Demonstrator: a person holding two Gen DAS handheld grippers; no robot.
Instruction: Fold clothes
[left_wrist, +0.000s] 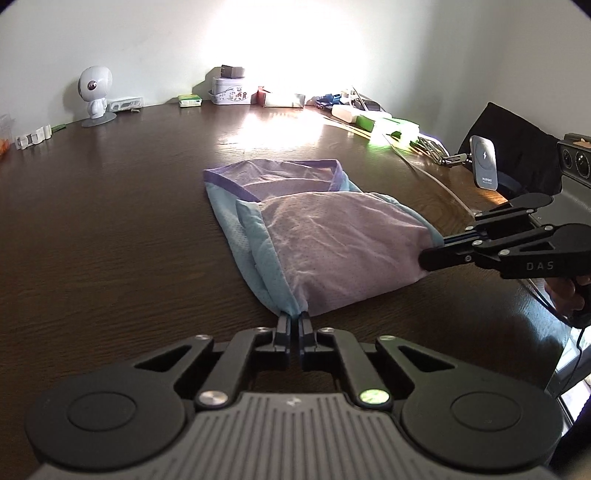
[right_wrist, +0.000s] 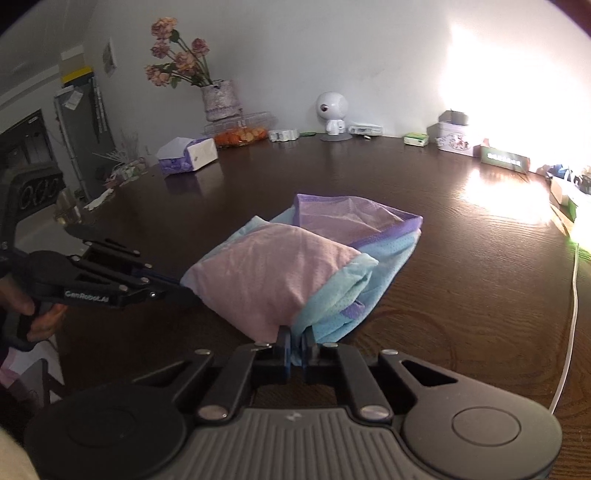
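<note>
A mesh garment (left_wrist: 325, 240), pink with light blue sides and purple trim, lies partly folded on the dark wooden table (left_wrist: 110, 221). My left gripper (left_wrist: 294, 318) is shut on its near left corner. My right gripper (right_wrist: 294, 336) is shut on the other near corner, and shows in the left wrist view (left_wrist: 430, 254) at the garment's right edge. The garment (right_wrist: 280, 273) also shows in the right wrist view, with the left gripper (right_wrist: 188, 291) pinching its left corner. The near edge is lifted slightly off the table.
Along the far table edge stand a white round-headed figure (left_wrist: 95, 94), a tin box (left_wrist: 231, 92), small boxes, and green items (left_wrist: 395, 127). A tissue box (right_wrist: 188, 155), a flower vase (right_wrist: 219, 99) and a white cable (right_wrist: 570, 314) show in the right wrist view. A phone holder (left_wrist: 485, 162) stands right.
</note>
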